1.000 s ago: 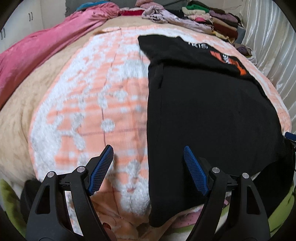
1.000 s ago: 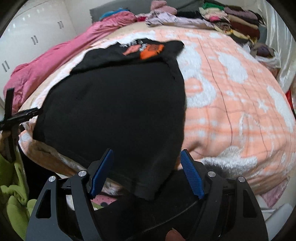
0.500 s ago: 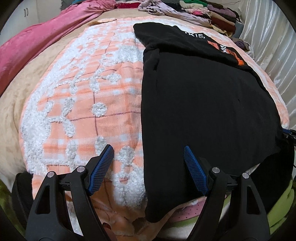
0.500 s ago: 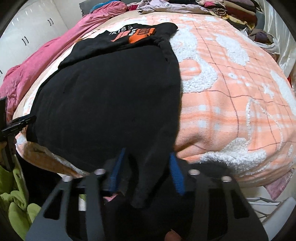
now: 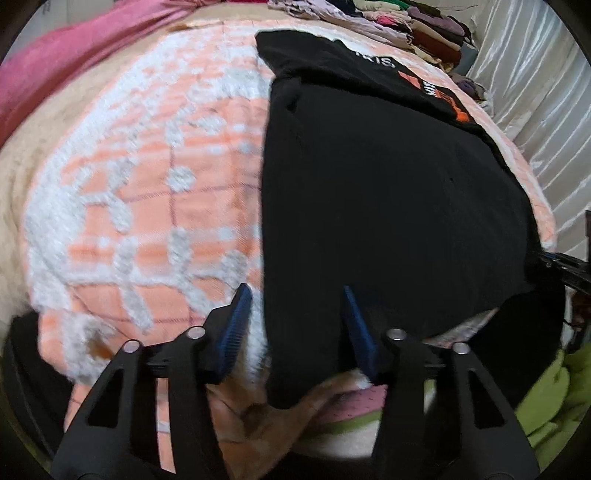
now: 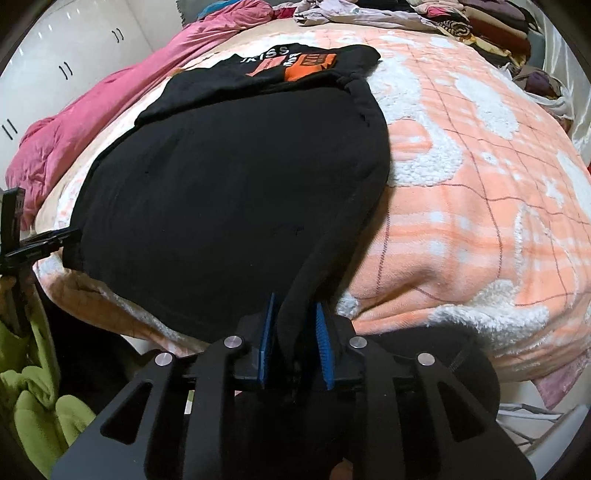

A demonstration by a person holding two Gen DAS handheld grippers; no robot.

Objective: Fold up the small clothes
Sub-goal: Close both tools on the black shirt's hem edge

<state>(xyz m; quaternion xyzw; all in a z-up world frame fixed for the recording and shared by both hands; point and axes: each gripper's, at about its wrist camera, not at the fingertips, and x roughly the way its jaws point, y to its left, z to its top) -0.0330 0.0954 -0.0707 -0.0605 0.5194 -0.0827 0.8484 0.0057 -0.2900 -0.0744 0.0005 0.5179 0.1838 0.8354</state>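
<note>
Right gripper (image 6: 293, 334): jaws have just been closing and now pinch the near right corner of the black shirt (image 6: 236, 192) between the blue pads (image 6: 266, 332); the cloth rises from the pads as a bunched ridge running up and away from them.

Left gripper (image 5: 293, 325): jaws have just been closing but stand apart; the shirt's near left corner hangs between them over the bed edge, filling the right part of the gap. The right pad (image 5: 356, 332) lies against the cloth; the left pad (image 5: 232, 328) is clear of it, over the blanket (image 5: 147, 184).

Ahead of both grippers: the shirt lies spread flat on the peach-and-white blanket, its far end folded over so that an orange print (image 6: 310, 62) with white lettering shows. In the left view the blanket stretches to the left of the shirt; in the right view, to its right.

Beyond the shirt: a pink quilt (image 6: 122, 107) along the left side of the bed and a stack of folded clothes (image 5: 424, 29) at the far end.
</note>
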